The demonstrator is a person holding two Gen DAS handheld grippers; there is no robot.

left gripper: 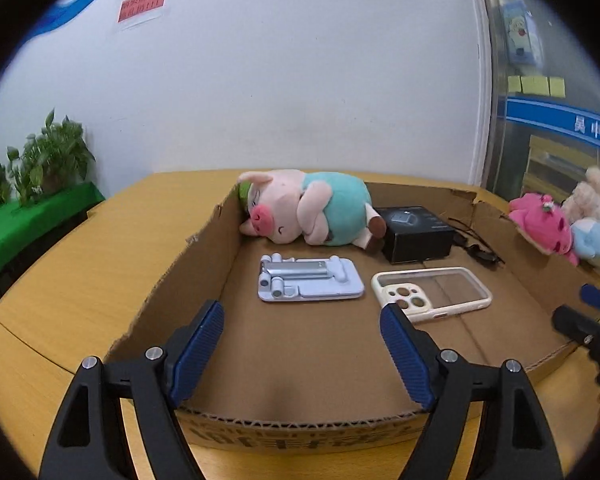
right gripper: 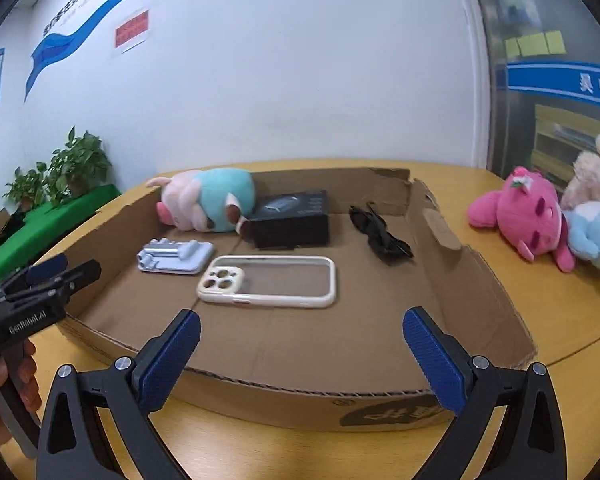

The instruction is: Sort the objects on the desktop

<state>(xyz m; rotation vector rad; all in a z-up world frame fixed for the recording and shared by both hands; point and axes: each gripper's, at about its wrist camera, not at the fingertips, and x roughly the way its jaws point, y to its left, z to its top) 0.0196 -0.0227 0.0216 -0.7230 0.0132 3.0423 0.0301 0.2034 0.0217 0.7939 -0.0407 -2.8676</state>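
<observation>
A shallow cardboard tray (left gripper: pixel 300 424) (right gripper: pixel 284 396) lies on the wooden table. Inside it lie a plush pig (left gripper: pixel 306 212) (right gripper: pixel 208 200), a black box (left gripper: pixel 418 234) (right gripper: pixel 292 218), a silver phone stand (left gripper: pixel 308 278) (right gripper: pixel 176 258), a cream phone case (left gripper: pixel 432 294) (right gripper: pixel 268 282) and black sunglasses (left gripper: pixel 478 250) (right gripper: pixel 380 236). My left gripper (left gripper: pixel 302 332) is open and empty above the tray's near edge. My right gripper (right gripper: pixel 302 340) is open and empty above the near edge too. The left gripper also shows in the right wrist view (right gripper: pixel 56 270).
A pink plush (left gripper: pixel 544 226) (right gripper: pixel 524 216), a blue plush (right gripper: pixel 596 236) and a beige plush (right gripper: pixel 596 176) lie on the table right of the tray. Potted plants (left gripper: pixel 48 160) stand on a green shelf at the left. A white wall is behind.
</observation>
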